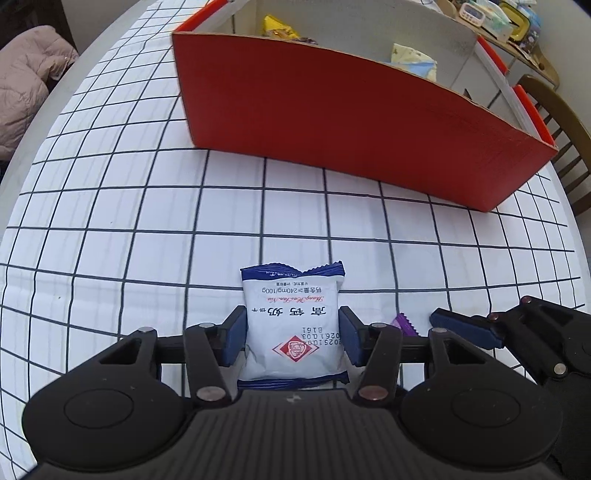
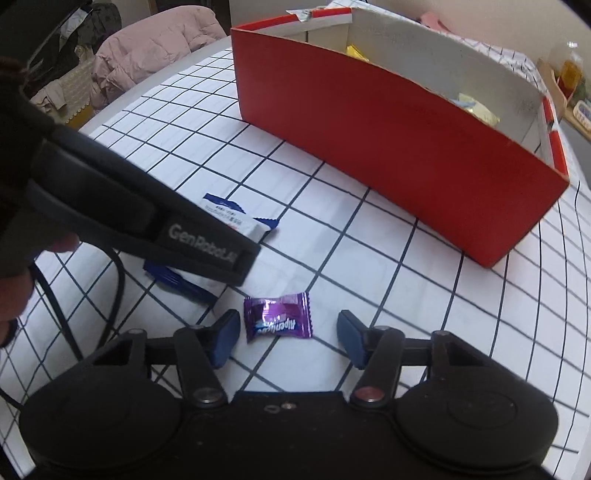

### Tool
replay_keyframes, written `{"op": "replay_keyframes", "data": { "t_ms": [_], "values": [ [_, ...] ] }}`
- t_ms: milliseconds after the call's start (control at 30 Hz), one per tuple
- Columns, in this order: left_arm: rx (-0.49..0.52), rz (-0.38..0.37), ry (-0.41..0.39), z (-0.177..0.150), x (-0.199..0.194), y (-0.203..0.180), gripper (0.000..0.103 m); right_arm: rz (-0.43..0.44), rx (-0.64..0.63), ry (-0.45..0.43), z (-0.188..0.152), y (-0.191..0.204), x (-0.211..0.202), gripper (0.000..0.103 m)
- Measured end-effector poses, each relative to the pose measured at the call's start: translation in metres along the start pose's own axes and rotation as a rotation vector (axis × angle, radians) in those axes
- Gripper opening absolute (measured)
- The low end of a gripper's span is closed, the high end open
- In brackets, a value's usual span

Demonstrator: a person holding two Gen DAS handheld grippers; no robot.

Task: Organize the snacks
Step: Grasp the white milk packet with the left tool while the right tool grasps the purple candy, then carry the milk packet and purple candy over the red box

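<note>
- Nearest my left lens, the blue-and-white milk snack packet [image 1: 293,325] sat between the pads of my left gripper [image 1: 293,334]; both blue pads touched its sides, so I judged the jaws closed onto it, though I could not tell how firmly they pressed.
- The packet lay flat on the checked tablecloth [image 1: 147,206], its crimped end pointing to 12 o'clock, towards the red box [image 1: 332,122].
- My right gripper [image 2: 283,338] stood open around the purple candy [image 2: 277,320], a gap showing on either side and wider on its right.
- The candy lay slightly tilted between the pads, so I judged I should centre it before closing, else 1 pad would push it away.
- The box stood at 12 to 1 o'clock from both tools, well apart, with yellow packets [image 1: 279,27] already in its compartments.
- To do this step well, I reckoned I should grip the packet by its puffed middle, lift it straight, and clear the box's near wall before letting go.
- My 2 tools sat close together, the left body at 10 o'clock in the right view, so I needed to raise 1 at a time.
</note>
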State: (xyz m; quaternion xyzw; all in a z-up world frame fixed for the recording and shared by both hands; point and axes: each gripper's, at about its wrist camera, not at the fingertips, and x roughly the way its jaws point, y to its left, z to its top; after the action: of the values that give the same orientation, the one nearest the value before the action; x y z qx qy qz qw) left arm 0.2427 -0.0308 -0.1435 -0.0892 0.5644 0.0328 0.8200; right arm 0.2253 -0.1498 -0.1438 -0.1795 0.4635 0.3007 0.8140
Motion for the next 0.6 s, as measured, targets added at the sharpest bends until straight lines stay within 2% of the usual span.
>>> {"op": "replay_keyframes", "data": {
  "t_ms": [100, 300, 600],
  "values": [
    [-0.009, -0.001, -0.001, -0.001, -0.001, 0.004, 0.052, 0.000, -0.012, -0.013, 0.001, 0.003, 0.000, 0.039],
    [-0.012, -0.004, -0.008, -0.003, -0.006, 0.009, 0.052, -0.013, -0.031, -0.031, 0.000, 0.012, -0.003, 0.024],
    [0.016, -0.011, -0.045, -0.008, -0.027, 0.013, 0.052, -0.026, 0.067, -0.041, -0.005, 0.003, -0.019, 0.022]
  ]
}}
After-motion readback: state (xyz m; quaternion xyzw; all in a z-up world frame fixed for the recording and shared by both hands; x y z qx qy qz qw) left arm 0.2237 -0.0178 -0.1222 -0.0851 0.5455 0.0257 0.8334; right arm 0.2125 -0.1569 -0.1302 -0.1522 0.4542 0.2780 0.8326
